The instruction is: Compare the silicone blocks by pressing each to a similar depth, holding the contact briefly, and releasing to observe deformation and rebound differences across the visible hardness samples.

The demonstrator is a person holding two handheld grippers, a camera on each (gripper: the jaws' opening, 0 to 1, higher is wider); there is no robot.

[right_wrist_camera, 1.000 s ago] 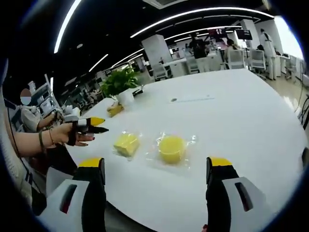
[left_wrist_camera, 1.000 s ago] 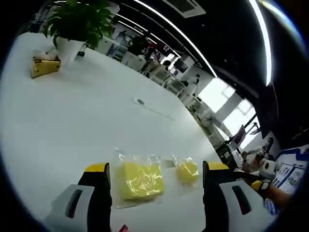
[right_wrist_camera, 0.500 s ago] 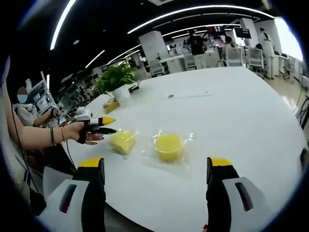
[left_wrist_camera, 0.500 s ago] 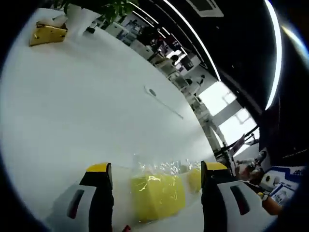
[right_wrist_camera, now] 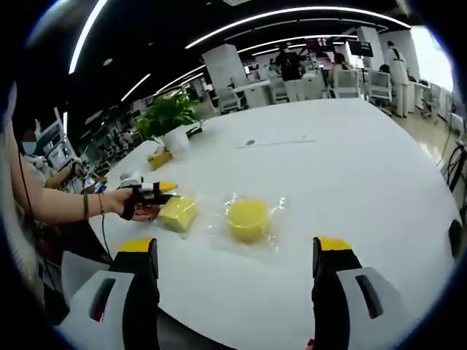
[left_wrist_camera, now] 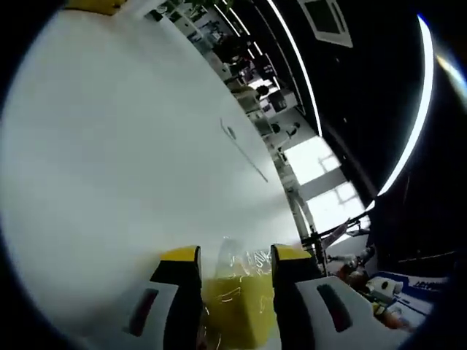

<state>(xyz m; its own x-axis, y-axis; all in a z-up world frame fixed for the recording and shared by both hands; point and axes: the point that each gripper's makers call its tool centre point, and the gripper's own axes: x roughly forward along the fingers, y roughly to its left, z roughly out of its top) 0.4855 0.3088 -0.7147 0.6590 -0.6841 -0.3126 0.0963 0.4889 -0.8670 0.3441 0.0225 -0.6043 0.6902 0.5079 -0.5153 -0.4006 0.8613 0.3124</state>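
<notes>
A square yellow silicone block (left_wrist_camera: 235,306) in a clear bag sits between the jaws of my left gripper (left_wrist_camera: 233,261), and both jaws touch its sides. In the right gripper view the same block (right_wrist_camera: 177,213) lies on the white table (right_wrist_camera: 350,160), with the left gripper (right_wrist_camera: 162,191) and a person's hand (right_wrist_camera: 120,204) at its left edge. A round yellow block (right_wrist_camera: 246,219) in its own bag lies just right of it. My right gripper (right_wrist_camera: 235,245) hovers open in front of the round block, nothing between its fingers.
A potted plant (right_wrist_camera: 168,120) and a yellow tissue box (right_wrist_camera: 159,157) stand at the table's far left. A small round grommet (right_wrist_camera: 250,143) with a thin line beside it marks the tabletop. Chairs and people fill the room behind. The table's edge runs close below my right gripper.
My left gripper has come down over the square block and its jaws have narrowed onto it. The right gripper stays open and has barely moved.
</notes>
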